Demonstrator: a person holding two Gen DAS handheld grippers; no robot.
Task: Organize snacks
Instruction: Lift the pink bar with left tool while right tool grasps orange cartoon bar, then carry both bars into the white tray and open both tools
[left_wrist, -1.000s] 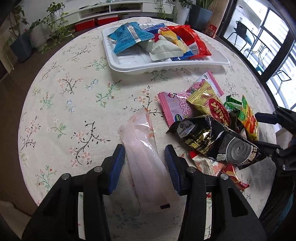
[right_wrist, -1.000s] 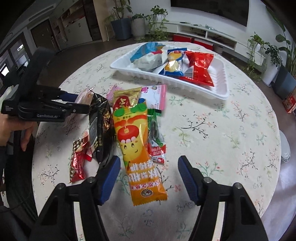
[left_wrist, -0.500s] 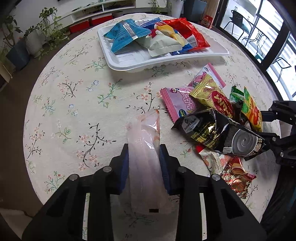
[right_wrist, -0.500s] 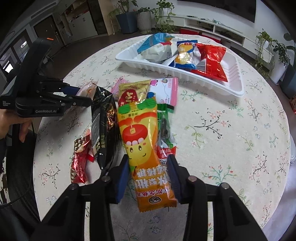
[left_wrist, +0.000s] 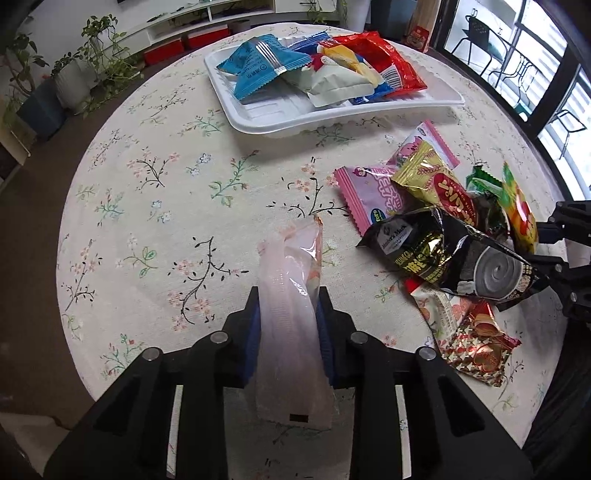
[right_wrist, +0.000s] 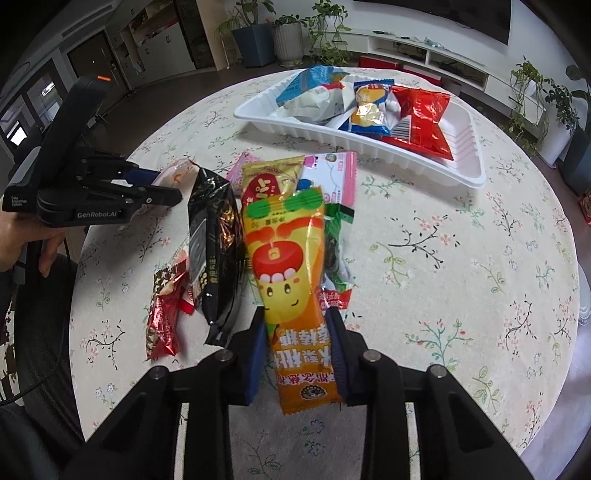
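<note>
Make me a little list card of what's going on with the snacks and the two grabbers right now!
left gripper: shut on the clear pink packet
right gripper: shut on the orange packet
white tray: holds several packets already
loose pile: black bag, pink pack, gold packet, red packet on the floral tablecloth

my left gripper (left_wrist: 286, 325) clamped on clear packet (left_wrist: 291, 321) | white tray (left_wrist: 332, 114) of snacks far ahead | loose packets, black bag (left_wrist: 450, 258) ahead-right | right gripper (left_wrist: 565, 254) far right
</note>
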